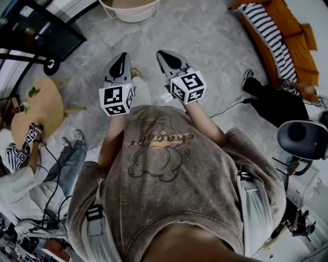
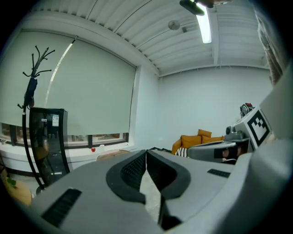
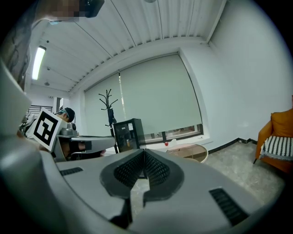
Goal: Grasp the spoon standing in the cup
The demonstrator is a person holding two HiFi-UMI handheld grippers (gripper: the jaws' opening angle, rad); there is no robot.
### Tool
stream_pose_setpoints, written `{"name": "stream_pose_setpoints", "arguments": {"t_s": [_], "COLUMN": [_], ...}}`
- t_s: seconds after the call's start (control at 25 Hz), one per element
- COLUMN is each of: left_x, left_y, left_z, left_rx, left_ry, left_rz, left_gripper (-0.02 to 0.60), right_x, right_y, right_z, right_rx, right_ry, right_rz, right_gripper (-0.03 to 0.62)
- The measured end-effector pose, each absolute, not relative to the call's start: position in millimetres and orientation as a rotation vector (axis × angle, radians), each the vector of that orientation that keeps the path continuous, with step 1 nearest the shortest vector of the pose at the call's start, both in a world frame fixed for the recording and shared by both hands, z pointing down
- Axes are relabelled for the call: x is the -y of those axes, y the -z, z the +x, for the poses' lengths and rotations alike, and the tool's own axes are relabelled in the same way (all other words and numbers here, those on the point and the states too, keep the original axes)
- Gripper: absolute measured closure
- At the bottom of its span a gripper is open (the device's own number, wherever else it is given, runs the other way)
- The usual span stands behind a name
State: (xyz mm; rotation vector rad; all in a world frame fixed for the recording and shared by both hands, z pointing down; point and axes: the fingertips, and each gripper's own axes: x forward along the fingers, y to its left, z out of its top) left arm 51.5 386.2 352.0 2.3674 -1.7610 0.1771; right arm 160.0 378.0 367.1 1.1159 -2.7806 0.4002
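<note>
Head view: grey floor [image 1: 205, 36], orange sofa [image 1: 293, 24]; left gripper [image 1: 122, 56] and right gripper [image 1: 163, 54] jaws clenched, empty.

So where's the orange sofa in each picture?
Head view: orange sofa at top right.
Left gripper view: right of middle.
Right gripper view: at the right edge.
Shared landmark: the round white tub, in all three.

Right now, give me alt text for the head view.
From above, a person holds the left claw and right claw, both shut and empty, over a grey floor. A round wooden table stands left, an orange sofa upper right; no cup or spoon visible.
</note>
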Motion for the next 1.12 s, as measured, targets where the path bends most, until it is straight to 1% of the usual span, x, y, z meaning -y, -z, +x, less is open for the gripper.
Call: {"name": "stream_pose_setpoints", "arguments": {"t_s": [0.4,1.12], "left_x": [-308,-167], "left_y": [-354,-340], "left_z": [26,-38], "left_rx": [1.728,1.666], "left_ry": [-0.198,-0.218], "left_rz": [2.374,2.422], "left_gripper": [0.563,0.565], "right_x": [-301,-152], "right_y": [-371,-355], "right_z": [136,59], "right_rx": [2.759,2.760], "right_ry": [-0.432,-0.415], "right_rz": [1.137,1.143], "right_gripper": [0.576,0.576]}}
